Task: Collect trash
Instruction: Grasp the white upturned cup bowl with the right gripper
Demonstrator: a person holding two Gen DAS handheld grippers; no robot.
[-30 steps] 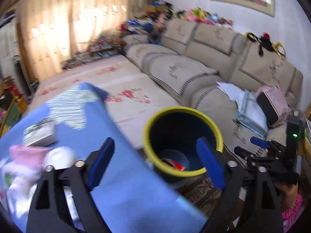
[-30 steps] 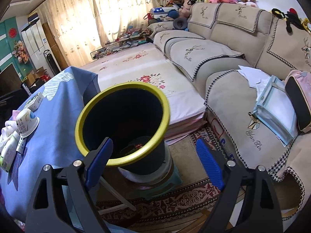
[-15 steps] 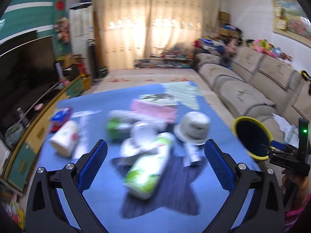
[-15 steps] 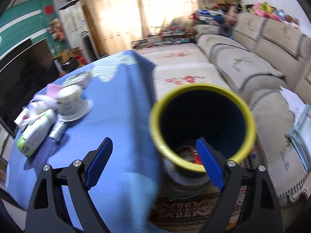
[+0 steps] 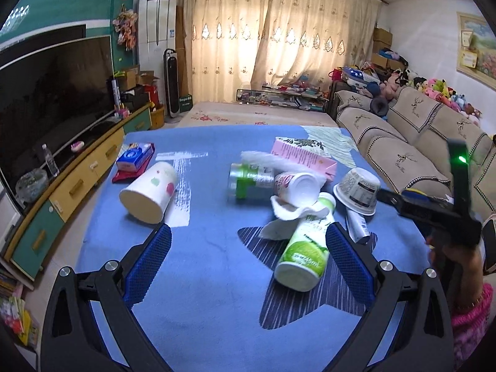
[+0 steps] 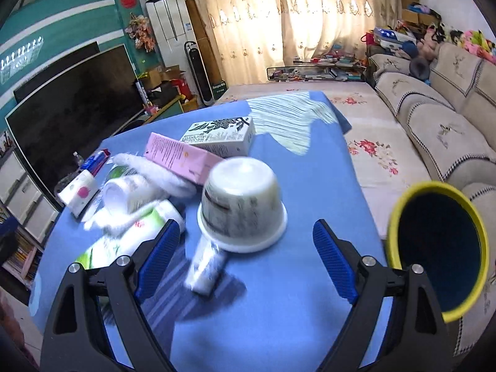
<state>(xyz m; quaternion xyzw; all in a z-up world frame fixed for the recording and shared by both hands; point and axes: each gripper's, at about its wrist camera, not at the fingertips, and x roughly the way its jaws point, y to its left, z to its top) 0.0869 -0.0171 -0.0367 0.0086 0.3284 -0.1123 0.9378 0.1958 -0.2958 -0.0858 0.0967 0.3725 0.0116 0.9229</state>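
Trash lies on a blue tablecloth point(image 5: 204, 279). My left gripper point(image 5: 248, 266) is open and empty above the table's near side, with a green-and-white bottle point(image 5: 305, 248) lying by its right finger. Beyond are a tipped paper cup point(image 5: 148, 190), a green can point(image 5: 248, 178), crumpled tissue point(image 5: 291, 214) and an upturned white tub point(image 5: 359, 190). My right gripper point(image 6: 245, 260) is open and empty, just in front of the upturned tub point(image 6: 241, 204) and a small tube point(image 6: 206, 266). The yellow-rimmed bin point(image 6: 440, 254) stands off the table's right edge.
A pink box point(image 6: 179, 158), a white carton point(image 6: 220, 136) and a blue-red packet point(image 5: 135, 159) also lie on the table. A TV and cabinet point(image 5: 52, 93) stand to the left, a beige sofa point(image 5: 403, 142) to the right. The right gripper's body point(image 5: 434, 214) shows in the left view.
Both grippers have swung left, away from the bin and over the table. The trash pile now fills both views and the bin sits at the right edge of the right view.
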